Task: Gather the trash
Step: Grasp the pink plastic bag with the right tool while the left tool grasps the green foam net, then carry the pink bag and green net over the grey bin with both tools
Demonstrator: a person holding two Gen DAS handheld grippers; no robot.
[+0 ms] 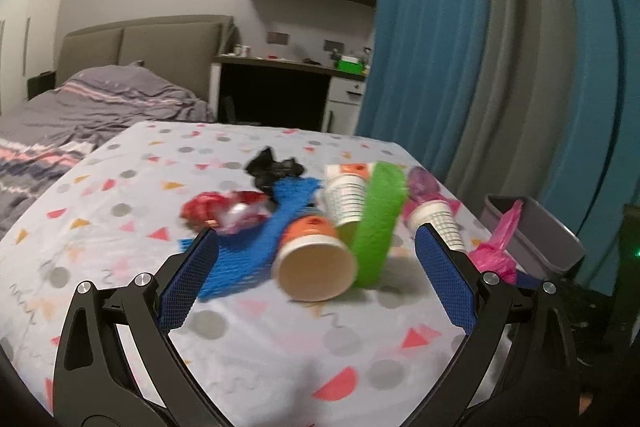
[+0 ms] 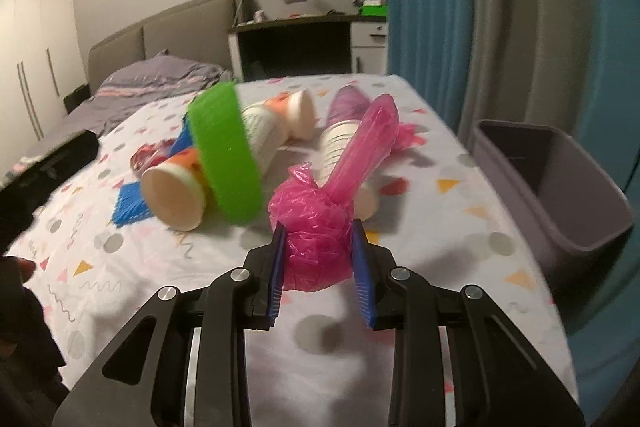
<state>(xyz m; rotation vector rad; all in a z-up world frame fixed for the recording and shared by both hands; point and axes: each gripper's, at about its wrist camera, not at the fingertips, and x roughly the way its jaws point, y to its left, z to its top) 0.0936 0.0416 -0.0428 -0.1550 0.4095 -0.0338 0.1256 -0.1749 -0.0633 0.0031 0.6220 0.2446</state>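
Pads of the right gripper [image 2: 319,245] are clamped on a crumpled pink plastic bag [image 2: 316,223], held above the patterned table [image 2: 460,195]. The left gripper [image 1: 316,259] is spread wide, nothing grasped. Beyond, paper cups [image 1: 316,263] and a green strip [image 2: 224,151] are scattered; a grey bin [image 2: 560,183] stands right.

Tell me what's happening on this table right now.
A person with two handheld grippers is clearing trash from a patterned table. The right gripper is shut on a crumpled pink plastic bag; a grey bin stands to its right. The left gripper is open in front of a tipped paper cup, a green foam net and other wrappers.
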